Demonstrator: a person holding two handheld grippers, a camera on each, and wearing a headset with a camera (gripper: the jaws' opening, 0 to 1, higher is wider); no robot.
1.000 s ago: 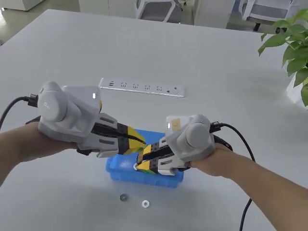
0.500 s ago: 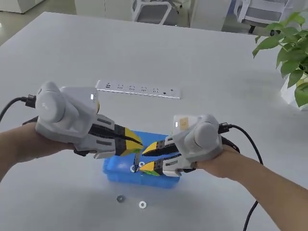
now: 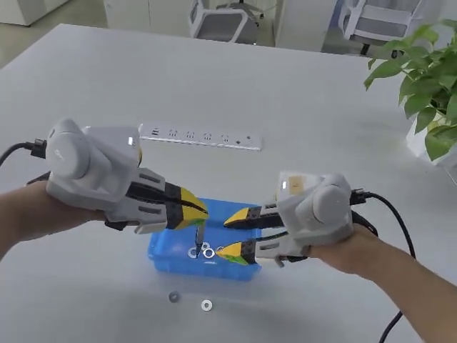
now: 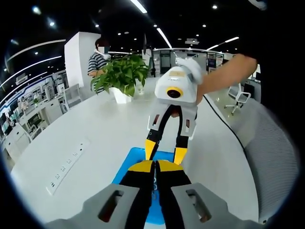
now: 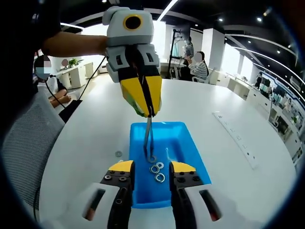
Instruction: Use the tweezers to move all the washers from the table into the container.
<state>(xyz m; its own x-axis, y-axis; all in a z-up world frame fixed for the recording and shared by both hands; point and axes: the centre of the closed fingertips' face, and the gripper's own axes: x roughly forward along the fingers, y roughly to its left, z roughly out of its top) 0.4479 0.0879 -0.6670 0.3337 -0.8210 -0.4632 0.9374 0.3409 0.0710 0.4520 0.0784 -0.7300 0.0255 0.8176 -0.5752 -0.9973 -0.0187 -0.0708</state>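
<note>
Tweezers [image 5: 147, 138], clamped in left gripper [image 3: 201, 211] jaws, reach into container [image 5: 177, 137]; right gripper [image 3: 223, 237] jaws apart.

My bench is a wide pale grey table [image 3: 321, 143] with a white power strip [image 3: 203, 137] lying across it and a leafy potted plant [image 3: 421, 86] toward its right side. Past the far edge I see white office chairs [image 3: 218, 18] on a grey floor [image 3: 78, 11]. Around me the hall is open-plan, with a dark ceiling crossed by long light strips [image 4: 164, 36], a white pillar [image 4: 78, 62], and people [image 5: 198, 64] seated further off
</note>
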